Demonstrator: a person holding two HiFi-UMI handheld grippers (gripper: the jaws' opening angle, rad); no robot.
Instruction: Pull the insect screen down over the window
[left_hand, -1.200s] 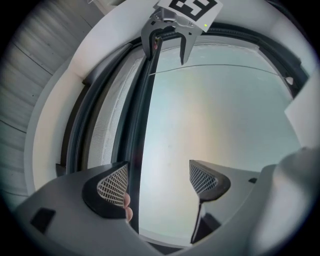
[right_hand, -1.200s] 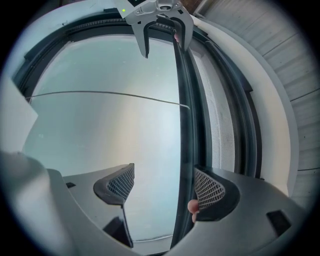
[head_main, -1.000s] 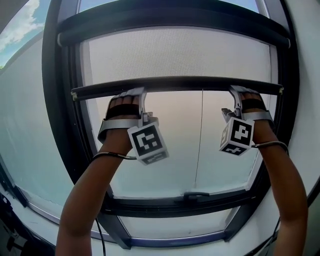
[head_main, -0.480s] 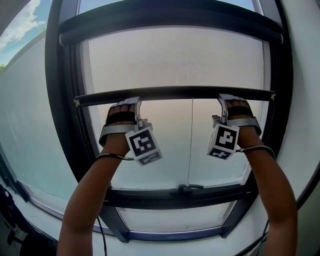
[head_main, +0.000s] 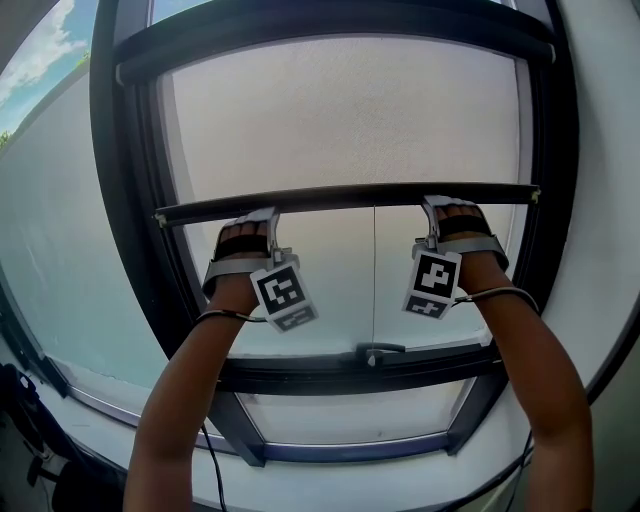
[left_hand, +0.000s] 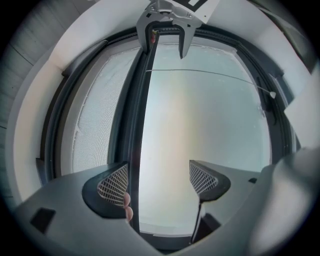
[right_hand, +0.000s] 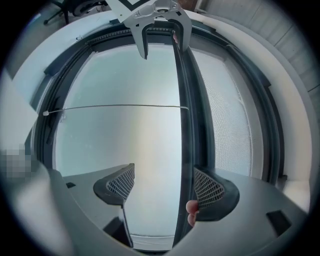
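- Pale sky with a few white clouds shows through the glass of a tall dark-framed window (head_main: 118, 200), which has white wall on both sides.
- A light grey mesh insect screen (head_main: 340, 120) covers the upper part of the pane, reaching roughly halfway down it.
- The screen's dark slim bottom bar (head_main: 350, 198) runs across the window at a slight tilt, its left end a little lower.
- The left gripper (left_hand: 157, 169) reaches up to this bar near its left end. Its jaws stand wide apart, with the bar between them and close against one jaw's inner edge. Two fingertips (left_hand: 129, 207) show beside that jaw.
- The right gripper (right_hand: 164, 170) meets the bar near its right end. It too is spread wide, with the bar lying just inside one jaw.
- A thin pale cord (head_main: 375, 275) hangs from the bar's middle towards a small dark window handle (head_main: 380, 352) on the lower crossbar.
- Both forearms stretch upward from the bottom of the head view.
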